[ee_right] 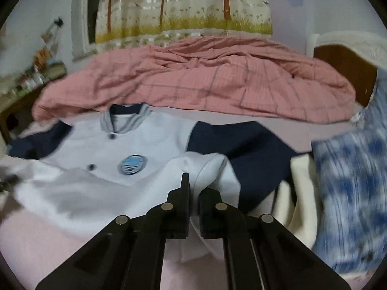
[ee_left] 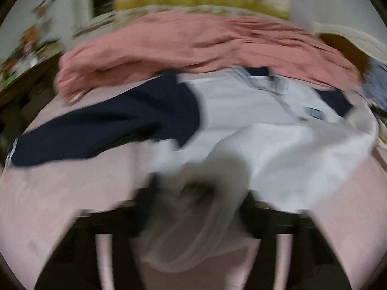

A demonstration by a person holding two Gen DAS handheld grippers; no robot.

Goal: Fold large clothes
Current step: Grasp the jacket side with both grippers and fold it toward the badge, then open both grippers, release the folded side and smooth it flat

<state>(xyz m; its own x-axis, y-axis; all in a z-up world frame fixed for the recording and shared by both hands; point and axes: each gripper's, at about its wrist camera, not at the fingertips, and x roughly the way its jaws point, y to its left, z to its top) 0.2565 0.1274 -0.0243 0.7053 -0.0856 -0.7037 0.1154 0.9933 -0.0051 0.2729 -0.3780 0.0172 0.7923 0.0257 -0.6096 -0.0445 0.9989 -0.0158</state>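
The right gripper (ee_right: 193, 193) has its two black jaws drawn almost together, with only a thin slit between them, and a fold of the white hem appears pinched in that slit. The left gripper (ee_left: 193, 193) is badly blurred; pale cloth bunches up between its dark jaws, which stand a little apart, and whether they press on it cannot be told.

The white baseball-style jacket with navy sleeves (ee_right: 101, 149) lies spread on the pink bed sheet (ee_right: 31, 236), collar at the far side and hem near the cameras. It looks like soft knit, with a ribbed grey collar, dark round buttons down the front and a round blue chest badge (ee_right: 133, 164). Its near right corner is lifted into a rounded fold at the right gripper.

Beyond the jacket lies a rumpled salmon-pink checked quilt (ee_right: 205, 79), and a blue-and-white patterned cloth (ee_right: 350, 193) is heaped at the right edge.

The right wrist view is the sharper one, showing the badge, the buttons and a glossy curtain printed with trees and grass (ee_right: 181, 12). The left wrist view alone shows the left navy sleeve stretched out long across the sheet.
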